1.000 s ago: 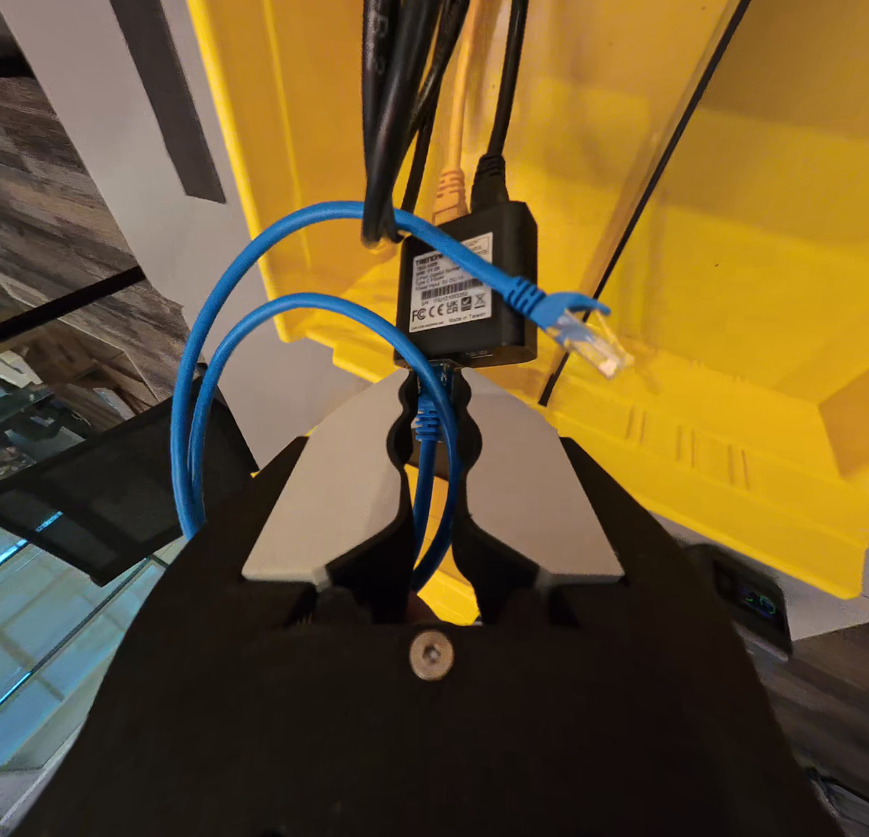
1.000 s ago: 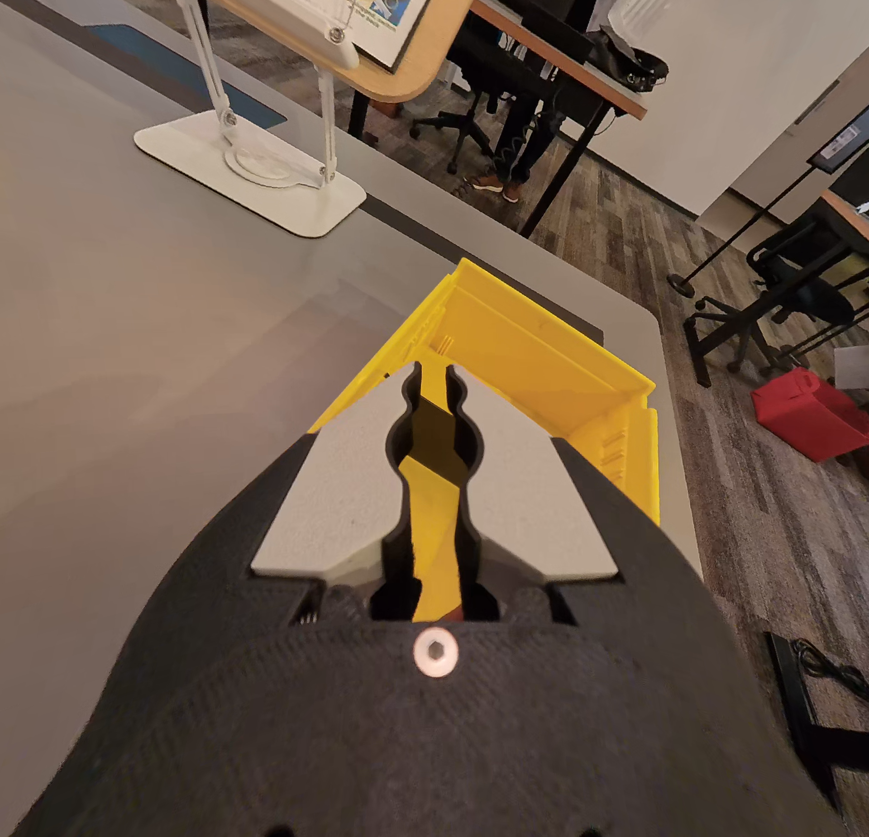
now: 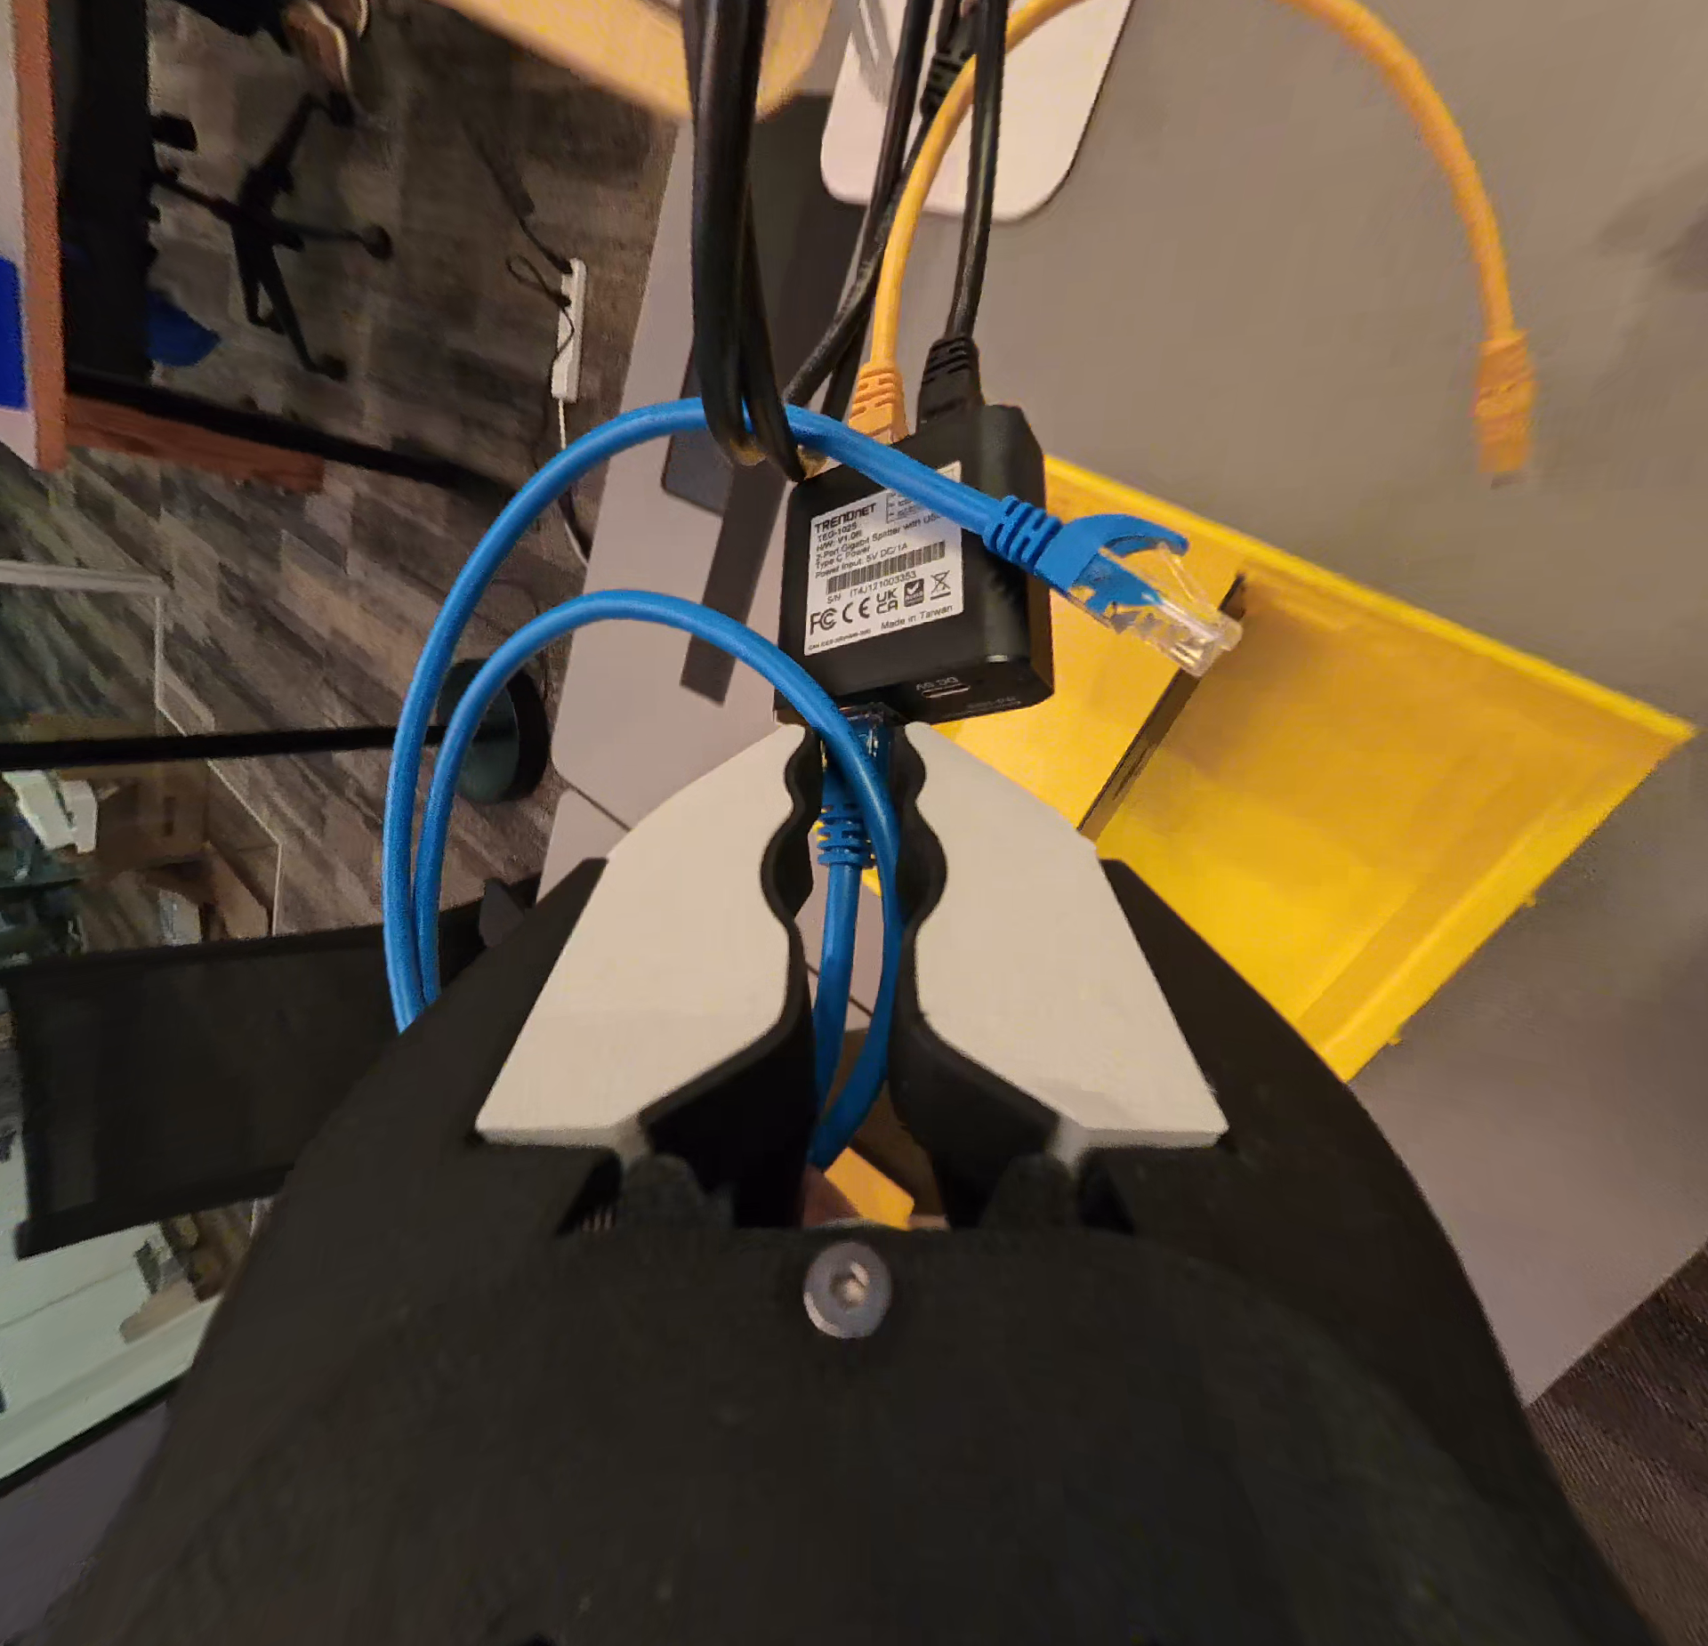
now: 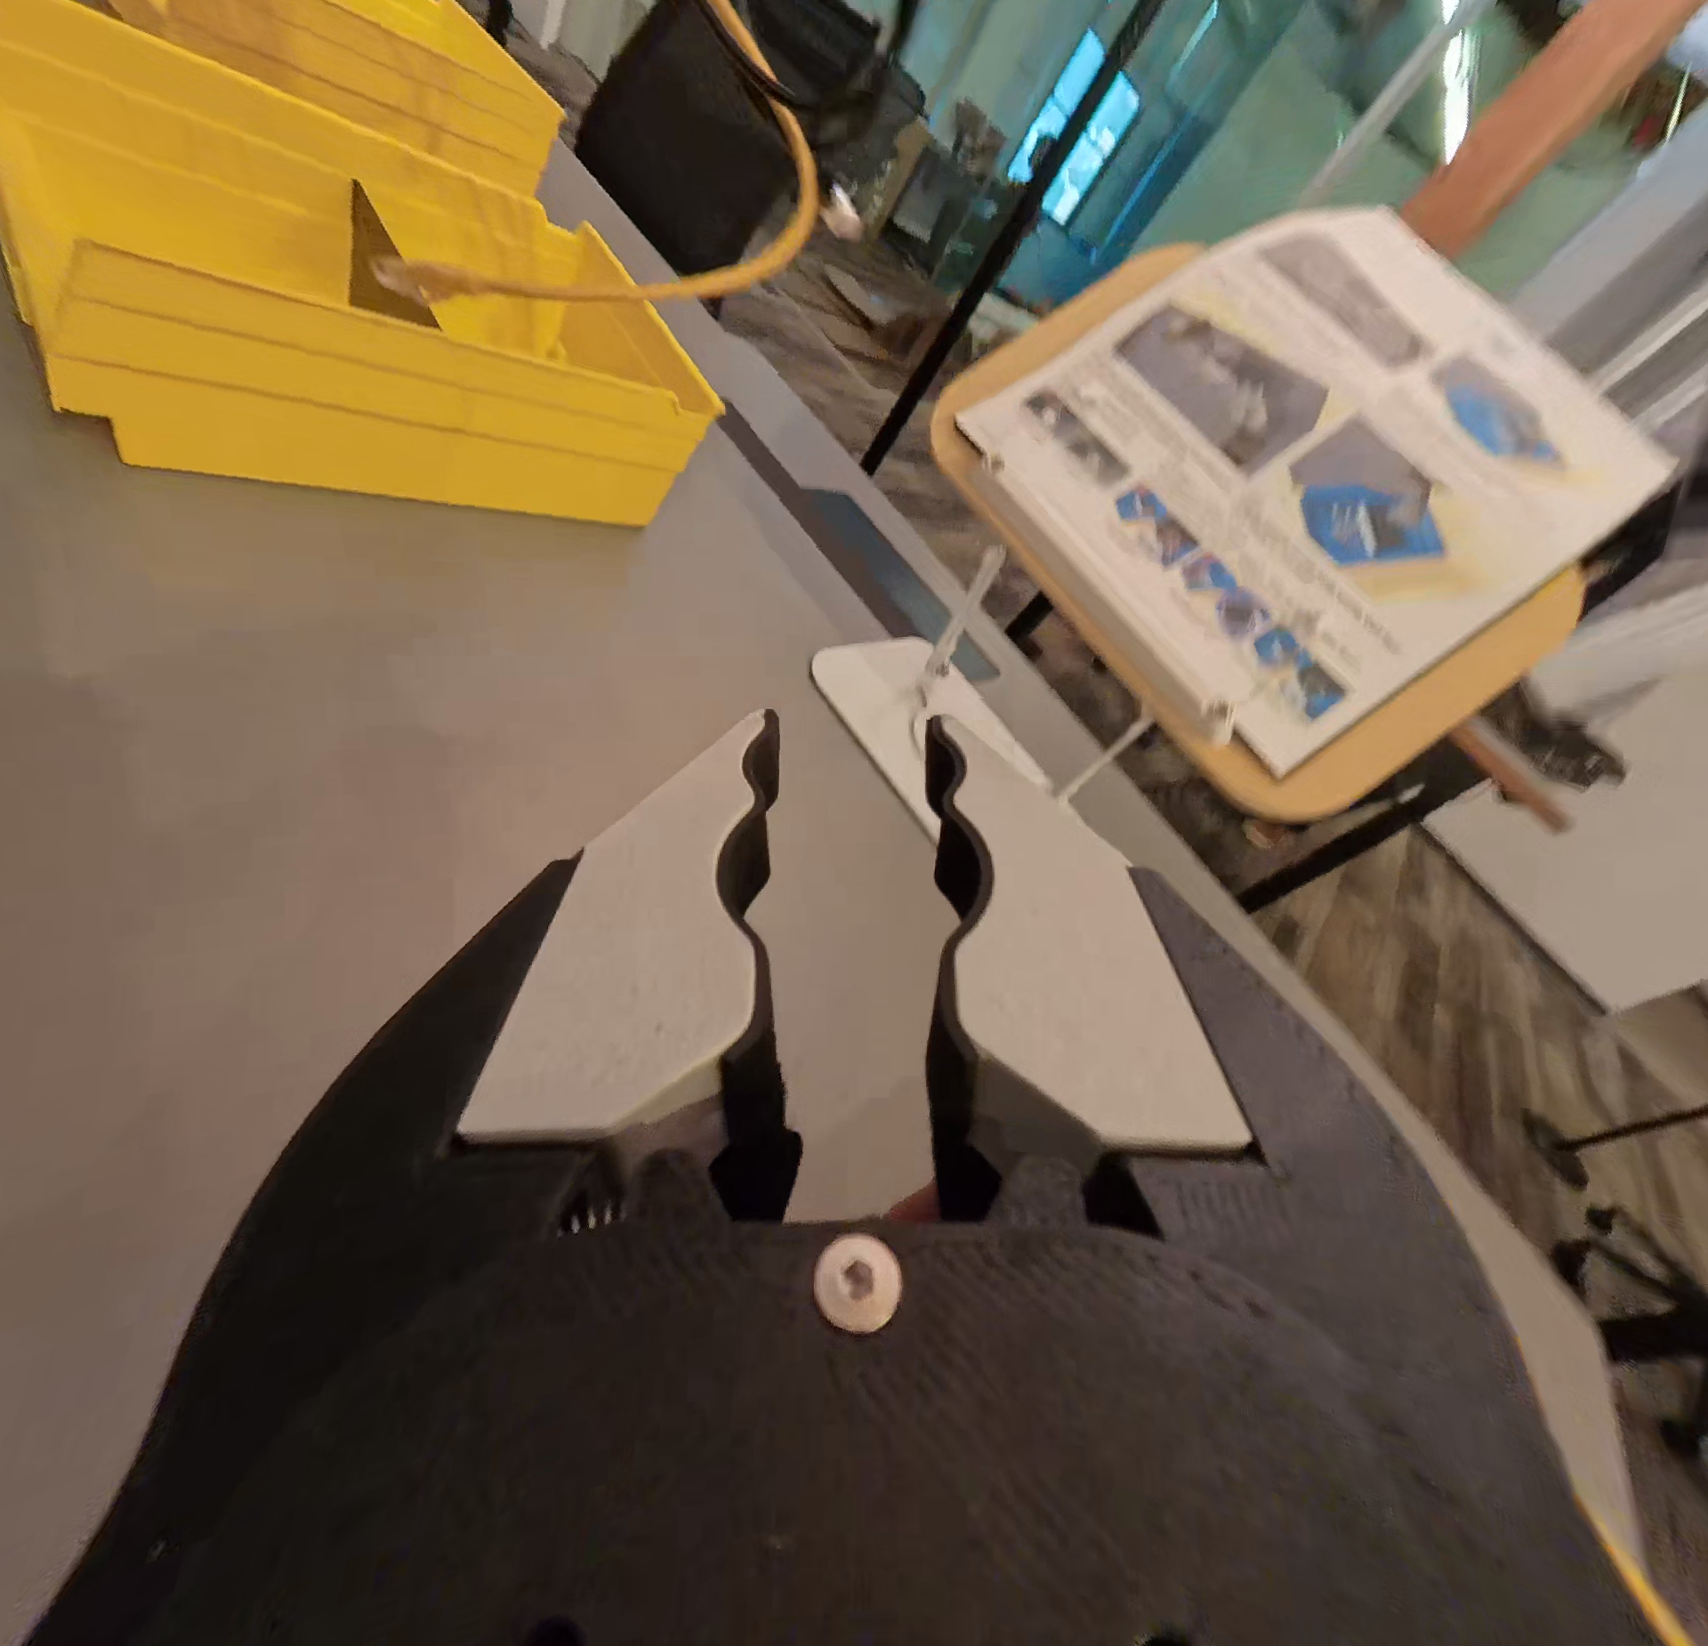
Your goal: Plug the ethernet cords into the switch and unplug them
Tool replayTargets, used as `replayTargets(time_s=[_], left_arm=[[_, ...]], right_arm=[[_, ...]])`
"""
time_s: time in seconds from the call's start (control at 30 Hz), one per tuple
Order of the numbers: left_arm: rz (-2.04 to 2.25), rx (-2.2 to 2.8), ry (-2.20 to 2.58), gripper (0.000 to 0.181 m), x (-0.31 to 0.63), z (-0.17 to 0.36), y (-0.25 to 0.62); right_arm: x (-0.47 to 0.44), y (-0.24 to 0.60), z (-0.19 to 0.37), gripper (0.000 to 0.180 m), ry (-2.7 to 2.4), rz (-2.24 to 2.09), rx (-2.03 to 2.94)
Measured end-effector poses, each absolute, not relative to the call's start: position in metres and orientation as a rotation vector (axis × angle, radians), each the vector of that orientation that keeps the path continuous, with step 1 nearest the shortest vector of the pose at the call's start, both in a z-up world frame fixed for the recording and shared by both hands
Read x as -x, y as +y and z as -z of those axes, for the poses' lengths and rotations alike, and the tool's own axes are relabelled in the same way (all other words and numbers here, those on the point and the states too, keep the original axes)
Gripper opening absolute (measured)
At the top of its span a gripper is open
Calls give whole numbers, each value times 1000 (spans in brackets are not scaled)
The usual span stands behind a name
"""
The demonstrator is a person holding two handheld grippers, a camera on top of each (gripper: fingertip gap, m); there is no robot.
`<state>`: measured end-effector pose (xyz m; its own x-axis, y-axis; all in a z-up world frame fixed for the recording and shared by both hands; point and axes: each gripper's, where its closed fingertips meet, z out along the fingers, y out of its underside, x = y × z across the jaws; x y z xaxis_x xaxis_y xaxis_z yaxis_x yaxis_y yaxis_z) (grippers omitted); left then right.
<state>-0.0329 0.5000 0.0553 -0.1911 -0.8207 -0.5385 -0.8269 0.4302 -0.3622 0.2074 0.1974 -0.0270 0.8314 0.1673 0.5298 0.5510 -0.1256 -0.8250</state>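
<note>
**Blue cord pinched at the switch, right gripper free**

While the small black switch (image 3: 910, 576) hangs in the middle of the left wrist view, just above the fingertips, the left gripper (image 3: 855, 751) is closed narrowly around the blue ethernet cord (image 3: 846, 936) right behind its plug, which sits in the switch's lower face. That cord runs down between the grey fingers (image 3: 665, 945), loops out to the left of the frame and arcs back across the switch's labelled face; its free end, a clear plug (image 3: 1160, 608), juts to the right of the switch, touching nothing. At the switch's upper face an orange ethernet cord (image 3: 1340, 76) and a black cable (image 3: 970, 243) are plugged in; the orange one curves over the upper right of the frame and ends in a loose orange plug (image 3: 1502, 400). A yellow bin (image 3: 1368, 862) lies at right on the grey table (image 3: 1386, 326).

In the right wrist view, the right gripper (image 4: 850, 742) sits at lower centre with a moderate gap between its fingers and holds nothing, only bare table showing between them. Yellow bins fill the upper left, well apart from it.
</note>
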Motion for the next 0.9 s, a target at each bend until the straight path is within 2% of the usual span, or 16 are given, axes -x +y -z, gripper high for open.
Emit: replayTargets(time_s=[0.17, 0.33, 0.5, 0.63, 0.73, 0.8, 0.9], left_arm=[[75, 1313, 2043, 13, -7, -76, 452], [215, 1307, 2111, 14, -51, -66, 400], [368, 1331, 2207, 13, -86, -26, 355], [465, 1310, 2281, 13, -111, 8, 316], [584, 1315, 2314, 13, -124, 25, 292], [648, 1329, 2327, 14, -128, 34, 283], [713, 1342, 2333, 16, -131, 45, 279]], right_arm=[[-168, 222, -18, 37, -698, 498, 1510], [-143, 234, -45, 46, -790, 635, 1382], [-143, 244, -37, 50, -851, 747, 1402], [-156, 264, 6, 52, -944, 779, 1538], [-170, 275, 38, 40, -991, 779, 1628], [-175, 276, 47, 14, -987, 752, 1661], [-177, 272, 61, 13, -1011, 619, 1751]])
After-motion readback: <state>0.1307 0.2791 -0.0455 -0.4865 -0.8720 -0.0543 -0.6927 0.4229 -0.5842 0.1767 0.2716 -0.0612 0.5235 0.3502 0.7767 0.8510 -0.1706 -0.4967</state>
